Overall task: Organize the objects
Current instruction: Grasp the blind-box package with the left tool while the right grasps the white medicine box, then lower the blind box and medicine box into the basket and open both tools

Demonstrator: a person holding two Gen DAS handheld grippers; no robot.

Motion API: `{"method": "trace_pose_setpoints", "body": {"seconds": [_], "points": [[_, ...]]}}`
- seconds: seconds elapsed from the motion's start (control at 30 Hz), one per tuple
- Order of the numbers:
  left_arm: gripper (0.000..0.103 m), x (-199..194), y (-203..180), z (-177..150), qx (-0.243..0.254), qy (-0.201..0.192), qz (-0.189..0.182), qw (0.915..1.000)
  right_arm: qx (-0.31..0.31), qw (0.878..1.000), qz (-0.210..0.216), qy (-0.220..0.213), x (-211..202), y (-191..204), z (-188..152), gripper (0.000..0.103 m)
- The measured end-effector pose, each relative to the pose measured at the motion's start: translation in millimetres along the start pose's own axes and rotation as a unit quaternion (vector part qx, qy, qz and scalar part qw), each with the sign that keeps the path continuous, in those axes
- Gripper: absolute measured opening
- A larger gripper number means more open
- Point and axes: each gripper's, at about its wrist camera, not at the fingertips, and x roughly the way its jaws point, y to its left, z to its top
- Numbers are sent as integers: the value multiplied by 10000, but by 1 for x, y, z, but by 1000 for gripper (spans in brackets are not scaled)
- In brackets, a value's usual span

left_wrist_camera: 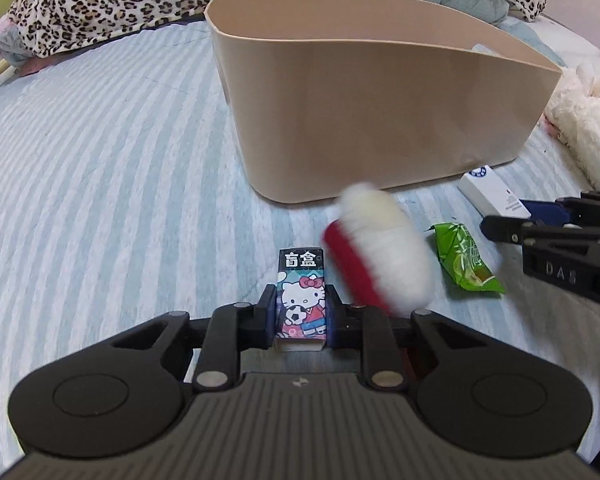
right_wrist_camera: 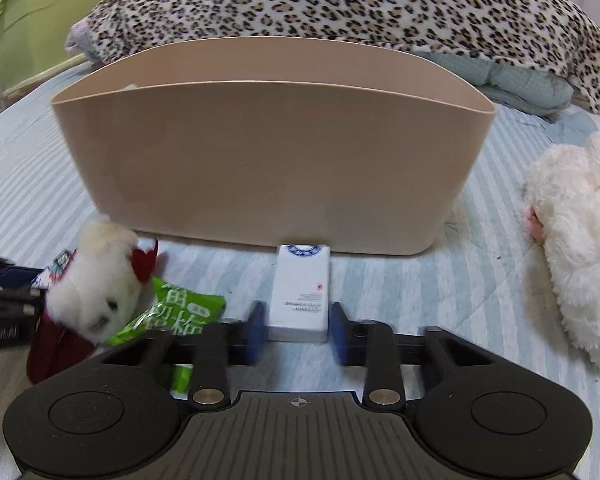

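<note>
My left gripper (left_wrist_camera: 300, 316) is shut on a small Hello Kitty blind box (left_wrist_camera: 301, 296), held low over the striped bedsheet. A small white plush with red trim (left_wrist_camera: 380, 248) lies just right of it, blurred. My right gripper (right_wrist_camera: 298, 330) straddles a white rectangular box (right_wrist_camera: 302, 292) lying in front of the beige bin (right_wrist_camera: 268, 160); its pads stand slightly apart from the box sides. The white box also shows in the left wrist view (left_wrist_camera: 492, 192), with the right gripper (left_wrist_camera: 540, 232) at it. A green snack packet (left_wrist_camera: 466, 260) lies between the plush and the white box.
The beige bin (left_wrist_camera: 380, 112) stands on the bed ahead. A large white fluffy plush (right_wrist_camera: 576, 232) lies at the right. A leopard-print blanket (right_wrist_camera: 340, 4) is bunched behind the bin. A green plastic container (right_wrist_camera: 48, 20) stands at the far left.
</note>
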Motion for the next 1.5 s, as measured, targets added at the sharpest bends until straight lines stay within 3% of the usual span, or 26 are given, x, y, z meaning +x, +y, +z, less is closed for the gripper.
{"method": "trace_pose_setpoints", "body": {"seconds": [0.2, 0.43, 0.67, 0.93, 1.1, 1.23, 1.5], "points": [[25, -10, 7, 1, -220, -110, -23, 9997, -42, 10000, 32, -79, -16, -4, -5, 28], [25, -49, 9, 18, -137, -657, 100, 9977, 184, 9988, 113, -444, -49, -23, 10, 28], [25, -87, 5, 52, -101, -1332, 55, 9910, 287, 9940, 122, -1047, -84, -36, 45, 28], [25, -92, -23, 107, 140, -1842, 60, 9828, 457, 9874, 14, -1513, -99, -43, 86, 28], [25, -73, -36, 135, 175, -1889, 139, 9818, 381, 9867, -147, -1574, -82, -42, 111, 28], [25, -42, -42, 150, 218, -1649, 285, 9857, 373, 9870, -300, -1533, -61, -43, 126, 28], [25, 9, -56, 146, 475, -1264, 684, 9885, 188, 9943, -450, -947, -3, -43, 123, 28]]}}
